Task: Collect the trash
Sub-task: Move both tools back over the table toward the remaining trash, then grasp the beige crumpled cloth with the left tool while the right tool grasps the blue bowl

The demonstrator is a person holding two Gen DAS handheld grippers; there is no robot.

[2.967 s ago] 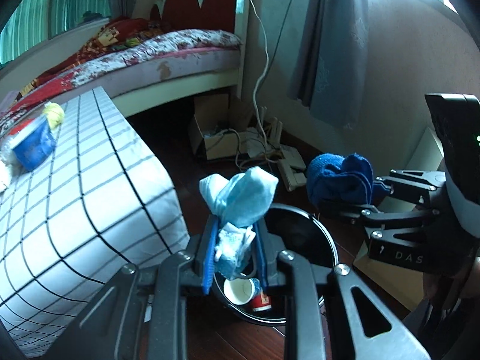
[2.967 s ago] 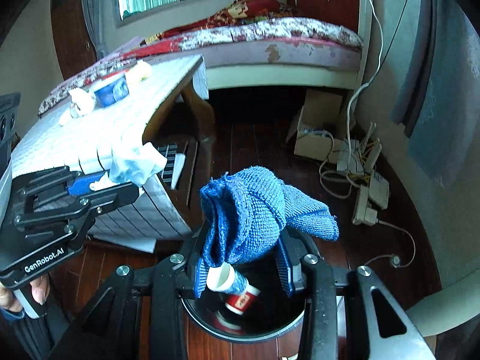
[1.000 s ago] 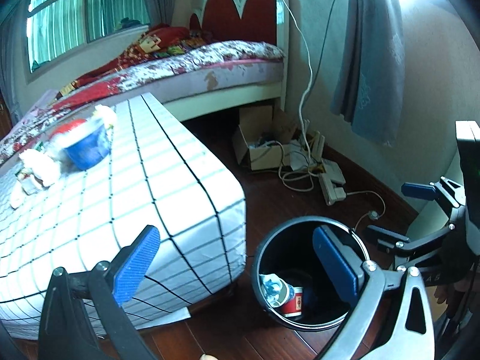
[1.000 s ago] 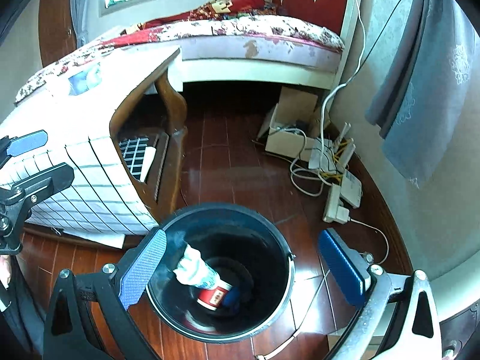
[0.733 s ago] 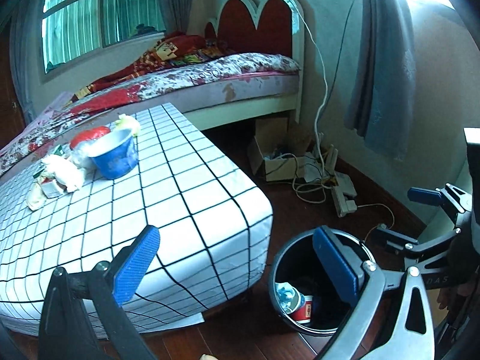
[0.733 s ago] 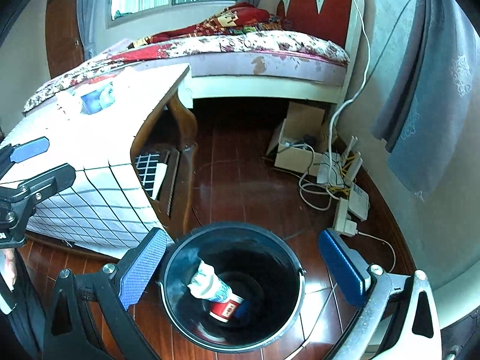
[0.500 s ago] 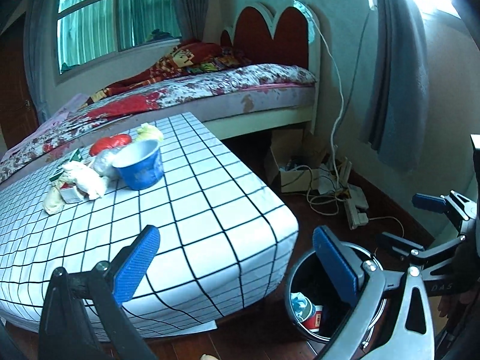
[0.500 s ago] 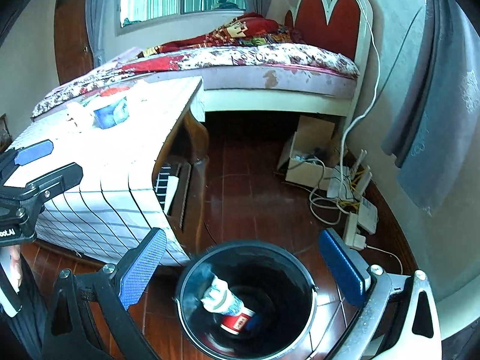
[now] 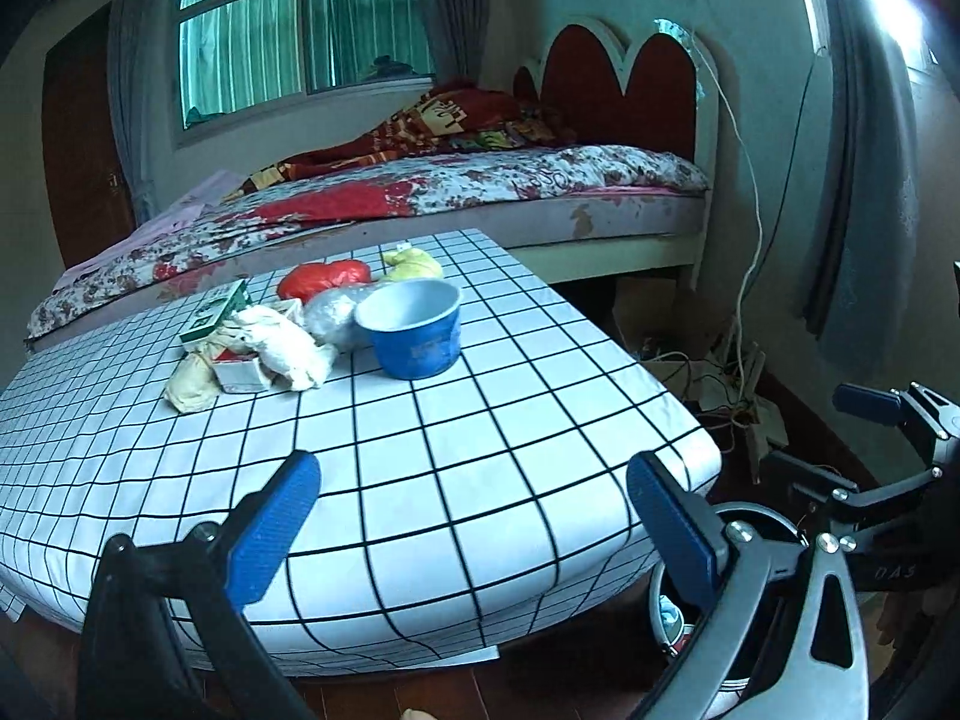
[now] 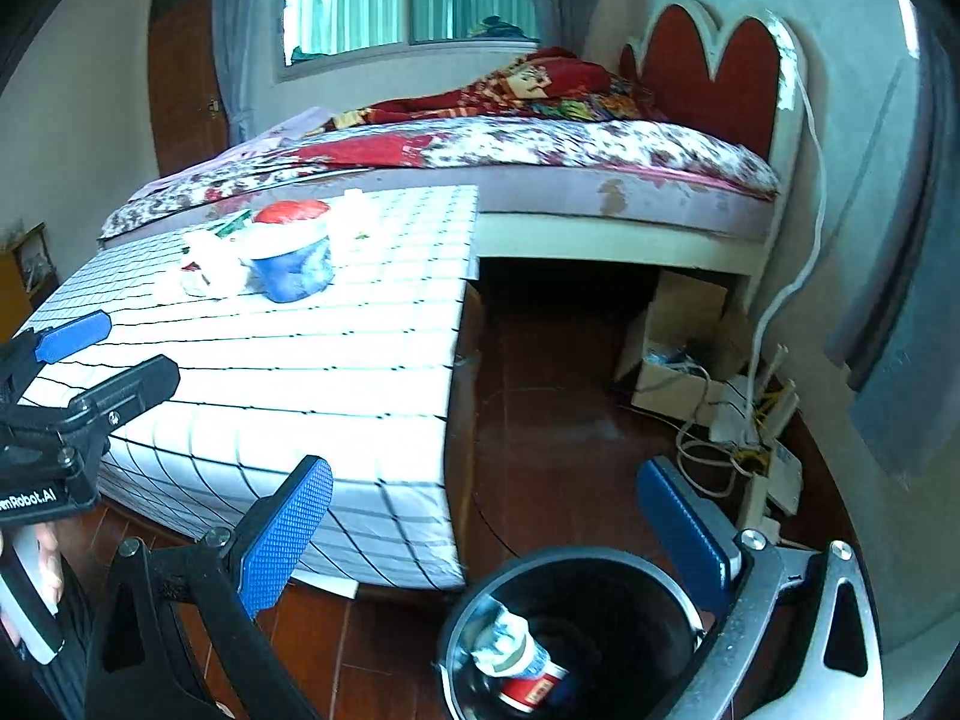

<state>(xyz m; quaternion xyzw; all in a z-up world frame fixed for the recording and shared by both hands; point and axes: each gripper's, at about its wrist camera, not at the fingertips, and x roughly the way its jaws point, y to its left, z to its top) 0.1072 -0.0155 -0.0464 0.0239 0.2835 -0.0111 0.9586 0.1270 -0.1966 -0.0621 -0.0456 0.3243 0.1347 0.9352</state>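
Note:
Trash lies on a table with a white grid cloth [image 9: 456, 468]: a blue paper bowl [image 9: 414, 327], crumpled white tissue [image 9: 282, 348], a silver wad [image 9: 333, 312], a red bag [image 9: 324, 279], a yellow wad [image 9: 414, 264] and a green-white box [image 9: 219, 309]. The bowl also shows in the right wrist view [image 10: 294, 264]. A black bin [image 10: 576, 630] on the floor holds a paper cup [image 10: 516, 666] and tissue. My left gripper [image 9: 468, 516] is open and empty over the table's near edge. My right gripper [image 10: 486, 528] is open and empty above the bin.
A bed [image 9: 480, 192] with a red headboard stands behind the table. A cardboard box [image 10: 678, 348], power strips and cables [image 10: 750, 444] lie on the wooden floor by the wall. Grey curtains [image 9: 864, 180] hang at the right.
Both grippers opened and dropped the tissue and the blue cloth into the bin. Since then both have risen and swung left, toward the table.

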